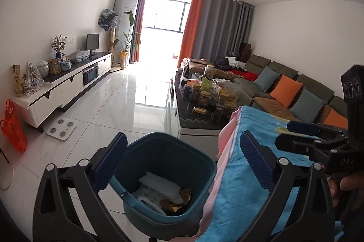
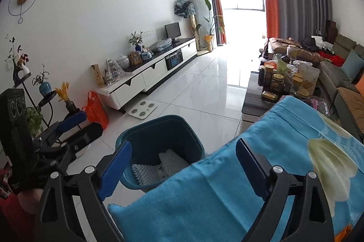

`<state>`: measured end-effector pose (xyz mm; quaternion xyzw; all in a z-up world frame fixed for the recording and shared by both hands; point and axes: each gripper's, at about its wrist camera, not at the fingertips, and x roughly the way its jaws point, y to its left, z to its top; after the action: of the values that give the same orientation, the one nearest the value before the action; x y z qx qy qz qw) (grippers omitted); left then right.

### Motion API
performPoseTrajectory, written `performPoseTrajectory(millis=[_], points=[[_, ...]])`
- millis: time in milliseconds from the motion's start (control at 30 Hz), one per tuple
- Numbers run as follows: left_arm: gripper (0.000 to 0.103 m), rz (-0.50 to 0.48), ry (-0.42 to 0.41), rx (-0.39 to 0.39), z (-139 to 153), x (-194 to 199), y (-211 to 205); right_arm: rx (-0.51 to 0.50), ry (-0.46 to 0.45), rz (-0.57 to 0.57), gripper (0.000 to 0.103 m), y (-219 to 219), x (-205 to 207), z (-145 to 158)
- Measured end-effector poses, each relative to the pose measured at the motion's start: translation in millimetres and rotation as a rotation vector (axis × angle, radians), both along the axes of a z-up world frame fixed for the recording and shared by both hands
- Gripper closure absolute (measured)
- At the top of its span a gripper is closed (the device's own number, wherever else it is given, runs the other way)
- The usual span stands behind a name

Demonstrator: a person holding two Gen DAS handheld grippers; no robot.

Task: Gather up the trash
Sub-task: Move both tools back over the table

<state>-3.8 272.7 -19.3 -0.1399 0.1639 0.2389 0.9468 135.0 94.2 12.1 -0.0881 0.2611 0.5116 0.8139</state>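
Note:
A teal trash bin stands on the white tiled floor just below and ahead of me. Inside lie white paper and crumpled brown wrappers. My left gripper hangs above the bin, open, with nothing between its blue pads. In the right wrist view the same bin holds white dimpled sheets. My right gripper is open and empty too, above the bin's right rim and a blue blanket. Each gripper shows at the edge of the other's view.
The blue and pink blanket drapes over something right beside the bin. Beyond it stand a dark coffee table crowded with jars and a grey sofa. A white TV cabinet, an orange bag and a bathroom scale line the left.

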Motion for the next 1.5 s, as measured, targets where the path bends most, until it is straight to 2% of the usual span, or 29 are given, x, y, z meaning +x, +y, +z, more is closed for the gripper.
performPoseTrajectory(millis=[133, 400, 600, 733, 967, 1267, 1500], points=[[0.006, -0.083, -0.031, 0.006, 15.0, 12.7, -33.9, 0.061, -0.013, -0.086, 0.007, -57.4, -4.6, 5.2], [0.006, -0.265, -0.06, 0.065, 35.7, 41.9, -122.9, 0.126, -0.075, -0.308, 0.007, -167.2, -19.8, 2.9], [0.006, -0.375, -0.076, 0.12, 46.0, 56.6, -172.3, 0.146, -0.122, -0.465, 0.007, -225.8, -38.3, -7.8], [0.006, -0.452, -0.063, 0.125, 39.8, 64.4, -205.1, 0.144, -0.168, -0.547, 0.007, -253.5, -55.8, -16.8], [0.006, -0.567, -0.021, 0.145, 17.8, 71.4, -254.4, 0.112, -0.198, -0.665, 0.007, -293.4, -83.5, -35.6], [0.006, -0.633, -0.008, 0.142, 12.1, 65.5, -269.7, 0.122, -0.154, -0.768, 0.007, -328.4, -101.8, -47.9], [0.006, -0.634, -0.009, 0.141, 16.2, 60.9, -266.9, 0.124, -0.138, -0.8, 0.007, -336.6, -100.7, -47.7]])
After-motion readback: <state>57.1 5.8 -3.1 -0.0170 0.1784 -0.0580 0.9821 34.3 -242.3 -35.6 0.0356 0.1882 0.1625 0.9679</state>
